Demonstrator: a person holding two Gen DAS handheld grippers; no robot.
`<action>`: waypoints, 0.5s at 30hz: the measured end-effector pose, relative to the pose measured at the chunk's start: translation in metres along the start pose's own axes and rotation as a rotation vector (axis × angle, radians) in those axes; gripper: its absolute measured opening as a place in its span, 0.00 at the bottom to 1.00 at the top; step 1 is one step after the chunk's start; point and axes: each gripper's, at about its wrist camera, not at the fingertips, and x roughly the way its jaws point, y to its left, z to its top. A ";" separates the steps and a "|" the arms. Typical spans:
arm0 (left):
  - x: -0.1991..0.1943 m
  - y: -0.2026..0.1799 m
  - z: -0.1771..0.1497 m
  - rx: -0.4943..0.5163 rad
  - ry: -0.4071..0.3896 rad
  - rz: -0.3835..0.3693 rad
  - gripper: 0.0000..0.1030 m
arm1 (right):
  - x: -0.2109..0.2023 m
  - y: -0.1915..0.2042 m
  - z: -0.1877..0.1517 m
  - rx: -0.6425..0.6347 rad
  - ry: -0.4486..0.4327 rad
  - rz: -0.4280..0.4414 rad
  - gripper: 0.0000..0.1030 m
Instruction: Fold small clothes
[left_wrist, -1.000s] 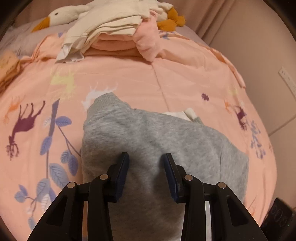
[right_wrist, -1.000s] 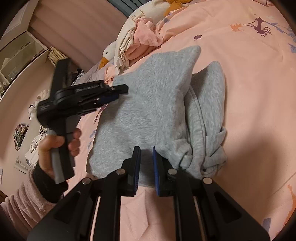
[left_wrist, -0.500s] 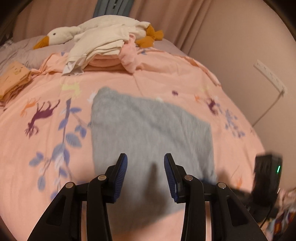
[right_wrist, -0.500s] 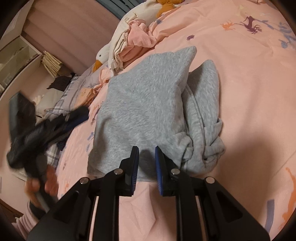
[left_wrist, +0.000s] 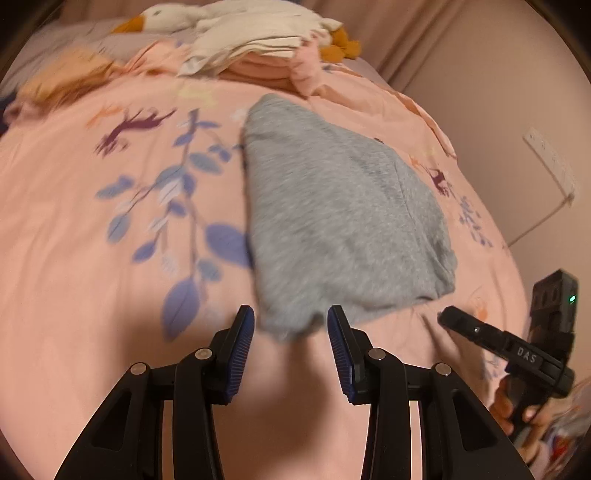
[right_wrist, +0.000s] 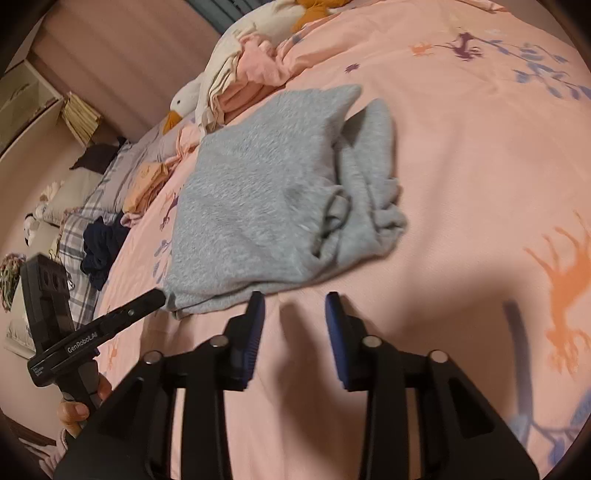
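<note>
A small grey sweatshirt (left_wrist: 340, 221) lies folded on the pink printed bedspread (left_wrist: 110, 277); it also shows in the right wrist view (right_wrist: 266, 192), with bunched sleeves and cuff on its right side. My left gripper (left_wrist: 291, 332) is open and empty, just short of the garment's near edge. My right gripper (right_wrist: 294, 317) is open and empty, just short of the garment's near edge. Each gripper shows in the other's view: the right one (left_wrist: 458, 323) at lower right, the left one (right_wrist: 147, 301) at lower left.
A pile of cream and pink clothes (left_wrist: 266, 51) and a plush goose (left_wrist: 162, 16) lie at the far end of the bed. Orange folded cloth (right_wrist: 147, 182), dark clothing (right_wrist: 101, 243) and plaid pillows (right_wrist: 74, 236) sit at the left side. A wall with a power strip (left_wrist: 550, 162) is on the right.
Both grippers have pulled back from the grey sweatshirt. The right gripper's jaws have opened wide from nearly shut. The left gripper has swung off the garment towards its near edge.
</note>
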 end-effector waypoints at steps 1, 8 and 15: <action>-0.005 0.007 -0.004 -0.033 -0.005 -0.009 0.39 | -0.004 -0.002 -0.002 0.013 -0.006 0.003 0.37; -0.027 0.044 -0.022 -0.223 -0.013 -0.091 0.60 | -0.031 -0.035 -0.006 0.167 -0.069 0.040 0.62; -0.022 0.058 -0.022 -0.343 0.013 -0.200 0.67 | -0.038 -0.052 -0.008 0.244 -0.081 0.076 0.68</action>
